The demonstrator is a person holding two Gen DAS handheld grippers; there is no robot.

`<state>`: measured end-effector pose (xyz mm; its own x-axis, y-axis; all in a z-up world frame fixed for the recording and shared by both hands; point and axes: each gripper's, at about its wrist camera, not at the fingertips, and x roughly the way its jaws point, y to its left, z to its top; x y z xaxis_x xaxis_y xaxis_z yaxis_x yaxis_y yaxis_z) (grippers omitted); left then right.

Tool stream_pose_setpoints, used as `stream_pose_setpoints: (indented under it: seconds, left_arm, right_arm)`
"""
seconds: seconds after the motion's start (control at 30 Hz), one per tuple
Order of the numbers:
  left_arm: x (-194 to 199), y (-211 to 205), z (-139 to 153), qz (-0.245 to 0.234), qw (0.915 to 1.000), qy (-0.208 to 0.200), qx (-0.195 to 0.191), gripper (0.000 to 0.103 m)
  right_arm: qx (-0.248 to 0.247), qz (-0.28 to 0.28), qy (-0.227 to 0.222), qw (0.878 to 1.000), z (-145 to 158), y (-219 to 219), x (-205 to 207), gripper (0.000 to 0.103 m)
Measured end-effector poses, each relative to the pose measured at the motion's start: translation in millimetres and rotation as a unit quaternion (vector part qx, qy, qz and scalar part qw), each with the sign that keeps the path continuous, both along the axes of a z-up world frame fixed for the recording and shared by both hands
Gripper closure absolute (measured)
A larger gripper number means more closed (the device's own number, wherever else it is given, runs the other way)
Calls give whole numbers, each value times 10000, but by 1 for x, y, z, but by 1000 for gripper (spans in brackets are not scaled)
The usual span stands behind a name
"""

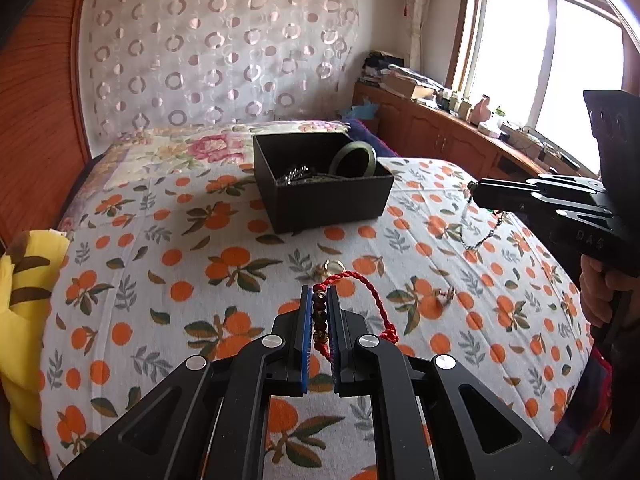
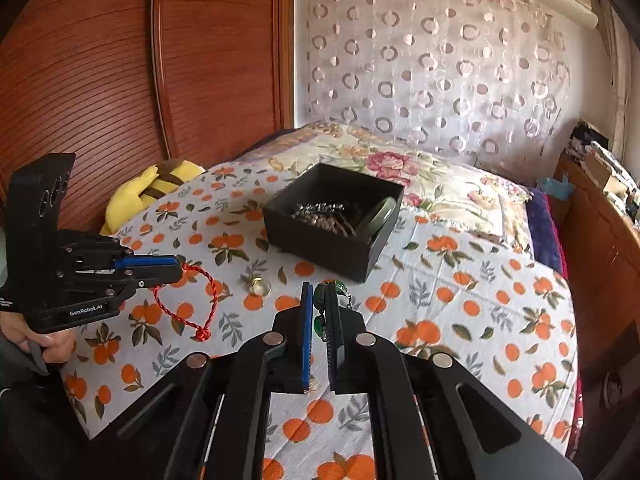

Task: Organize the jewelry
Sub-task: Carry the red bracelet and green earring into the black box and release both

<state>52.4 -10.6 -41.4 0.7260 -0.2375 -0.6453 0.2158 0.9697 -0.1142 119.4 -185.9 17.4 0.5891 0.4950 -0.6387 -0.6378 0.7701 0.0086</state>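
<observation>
A black open box (image 1: pixel 320 188) stands on the orange-print bed sheet and holds a green bangle (image 1: pixel 354 158) and a tangle of chains (image 2: pixel 320 212). My left gripper (image 1: pixel 320 290) is shut on a red cord bracelet with dark beads (image 1: pixel 362 286), held just above the sheet; it also shows in the right wrist view (image 2: pixel 188 304). My right gripper (image 2: pixel 319 286) is shut on a green-bead chain (image 2: pixel 320 322), whose chain hangs from the fingers in the left wrist view (image 1: pixel 486 232). A gold ring (image 1: pixel 332 266) and a small earring (image 1: pixel 446 294) lie on the sheet.
A yellow plush toy (image 1: pixel 24 292) lies at the bed's left edge. A wooden wardrobe (image 2: pixel 120 60) stands behind it. A wooden cabinet (image 1: pixel 440 136) with clutter runs under the window on the right. A floral pillow (image 1: pixel 200 144) lies beyond the box.
</observation>
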Motion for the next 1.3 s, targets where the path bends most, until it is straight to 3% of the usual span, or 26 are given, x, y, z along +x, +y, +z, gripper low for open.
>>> stream_pose_setpoints:
  seconds: [0.5,1.0,1.3]
  left_arm:
    - [10,4,31,144,9992,-358,127,97]
    - [39,19,38,341,9986,-354,205,97]
    - [55,26,36,407,9984,-292,266,97]
  right_arm:
    - [7,-19,-99,9999,6,7,14,96]
    - [39,-116,-224,9997,31,41,71,96]
    - [71,-166,190,9997,23,59,113,96]
